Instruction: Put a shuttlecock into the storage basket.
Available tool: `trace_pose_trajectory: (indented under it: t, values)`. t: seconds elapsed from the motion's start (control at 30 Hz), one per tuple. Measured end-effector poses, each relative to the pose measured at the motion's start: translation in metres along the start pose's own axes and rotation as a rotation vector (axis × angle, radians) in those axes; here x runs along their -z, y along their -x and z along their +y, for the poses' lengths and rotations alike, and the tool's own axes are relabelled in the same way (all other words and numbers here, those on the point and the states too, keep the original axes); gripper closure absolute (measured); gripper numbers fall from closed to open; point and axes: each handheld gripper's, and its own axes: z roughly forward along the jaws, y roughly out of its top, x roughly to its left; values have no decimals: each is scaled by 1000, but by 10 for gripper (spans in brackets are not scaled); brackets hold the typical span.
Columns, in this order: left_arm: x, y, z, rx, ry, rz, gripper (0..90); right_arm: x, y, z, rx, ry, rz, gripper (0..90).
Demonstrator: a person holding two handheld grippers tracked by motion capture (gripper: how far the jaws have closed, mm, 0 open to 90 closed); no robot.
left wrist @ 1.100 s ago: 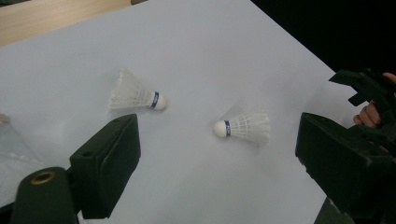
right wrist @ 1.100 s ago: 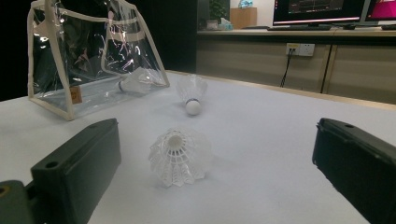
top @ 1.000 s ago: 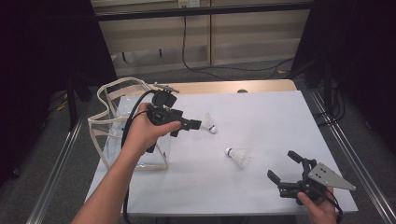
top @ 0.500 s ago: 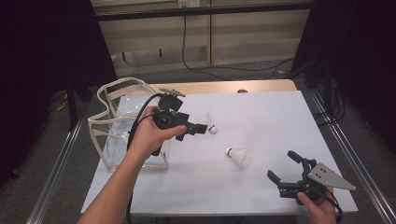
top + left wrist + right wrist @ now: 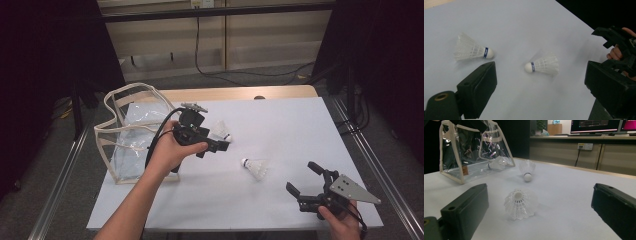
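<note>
Left gripper [image 5: 222, 145]: jaws spread wide, empty, held above white table [image 5: 300, 130], just beside farther white feathered shuttlecock [image 5: 220, 131]. Nearer white feathered shuttlecock [image 5: 255, 167]: lying mid-table, between both grippers. Right gripper [image 5: 303, 181]: jaws apart, empty. Clear plastic cream-trimmed bag [image 5: 131, 131]: at table's left edge.

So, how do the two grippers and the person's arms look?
Both grippers are black, each with two blocky black jaws. The left gripper trails a black cable and has a small grey plate on top. The right gripper carries a larger grey three-cornered plate with small holes in it. Both forearms are bare: no sleeves, no gloves.
</note>
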Motion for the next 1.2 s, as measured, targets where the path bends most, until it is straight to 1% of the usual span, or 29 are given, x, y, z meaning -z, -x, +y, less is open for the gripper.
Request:
trace_pose_trajectory:
  t: [0.33, 0.37, 0.47, 0.5, 0.57, 0.7, 0.73, 0.77, 0.83, 0.9, 0.97, 1.1, 1.2]
  values:
    - [-13, 3, -7, -19, -9, -3, 98, 0, 0, 0, 0, 0, -1, 9]
    - [-14, 3, -8, -14, -5, -4, 98, 0, 0, 0, -1, 0, -1, 9]
    - [-17, 3, -10, -19, -13, -6, 98, 0, 0, 0, 0, -1, -1, 9]
    - [-19, 4, -10, -15, -8, -6, 98, 0, 0, 0, 0, -1, -1, 8]
    - [-21, 3, -11, -18, -11, -11, 98, 0, 0, 0, 1, 0, -1, 9]
    - [-25, 4, -13, -25, -18, -6, 98, 0, 0, 0, 1, 0, -1, 8]
    - [-26, 4, -14, -23, -12, -7, 98, 0, 0, 0, 1, 0, -1, 8]
    - [-27, 4, -14, -30, -12, -10, 98, 0, 0, 0, -1, 0, -1, 8]
    - [-28, 5, -15, -26, -11, -10, 98, 0, 0, 0, 0, -1, -1, 8]
    - [-30, 5, -16, -34, -8, -13, 98, 0, 0, 0, 0, -1, 0, 9]
    - [-32, 5, -18, -39, -17, -15, 98, 0, 0, 0, 0, -1, 0, 9]
    - [-38, 5, -21, -44, -14, -23, 97, 0, 0, 0, 0, -2, -1, 9]
    - [-42, 7, -23, -50, -26, -22, 94, 0, 0, 0, 0, -2, -1, 8]
